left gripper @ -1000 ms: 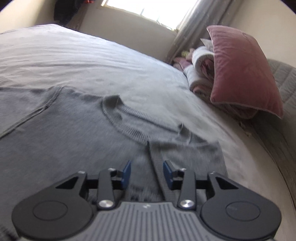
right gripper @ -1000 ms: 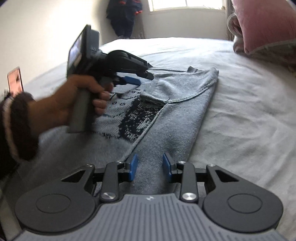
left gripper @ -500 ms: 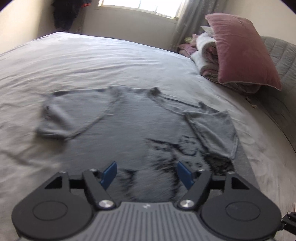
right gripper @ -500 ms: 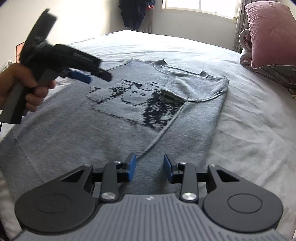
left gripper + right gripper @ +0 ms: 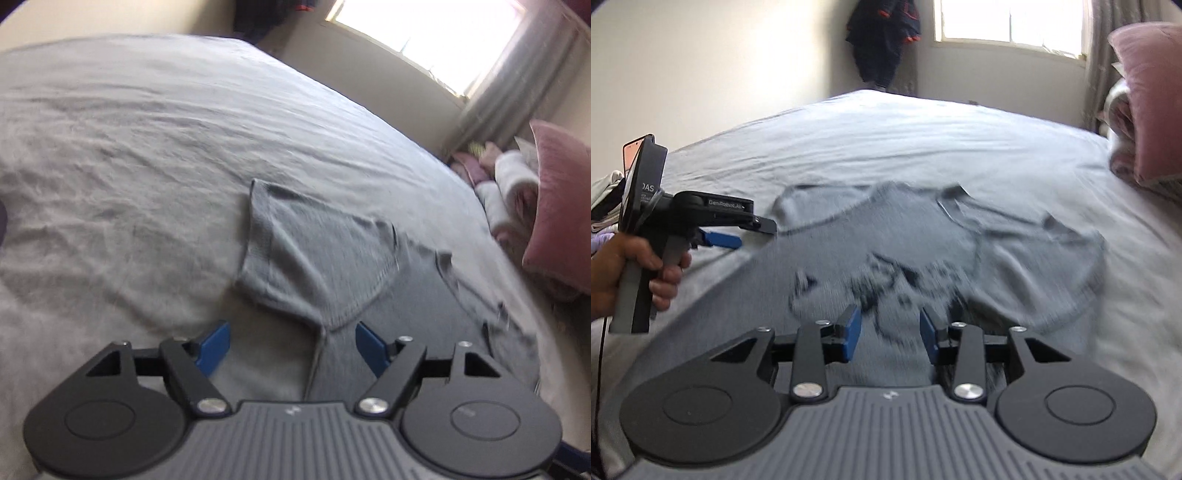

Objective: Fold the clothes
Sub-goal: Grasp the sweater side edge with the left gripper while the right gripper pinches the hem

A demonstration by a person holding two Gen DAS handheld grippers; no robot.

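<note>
T-shirt (image 5: 942,258) lies flat on the bed (image 5: 923,147), and both of your grippers hover over it with nothing in them.

Your left gripper (image 5: 291,347) has its jaws spread wide; they have just been opening, and only air sits between the blue pads (image 5: 214,347). Below and just ahead of that gap runs the shirt's side seam, up to the armpit. The left pad hangs over bare sheet beside the shirt, the right pad over the shirt's body. Just beyond the fingertips the near sleeve (image 5: 314,254) lies spread out flat, pointing away from the body. Farther off, to the right, the collar shows as a blurred dark edge.

Your right gripper (image 5: 890,332) holds its jaws partly apart, narrower than the left, empty too. It hangs above the middle of the shirt, with the dark print (image 5: 882,280) right past the fingertips. The far sleeve looks folded in over the chest on the right, though blur makes this hard to judge. In this view your left hand (image 5: 631,273) grips the other tool at the shirt's left edge, near the spread sleeve.

Outward from there, a pink pillow (image 5: 1152,103) leans on a pile of bedding at the right, well apart from the shirt, and a window (image 5: 1008,26) lights the far wall.
</note>
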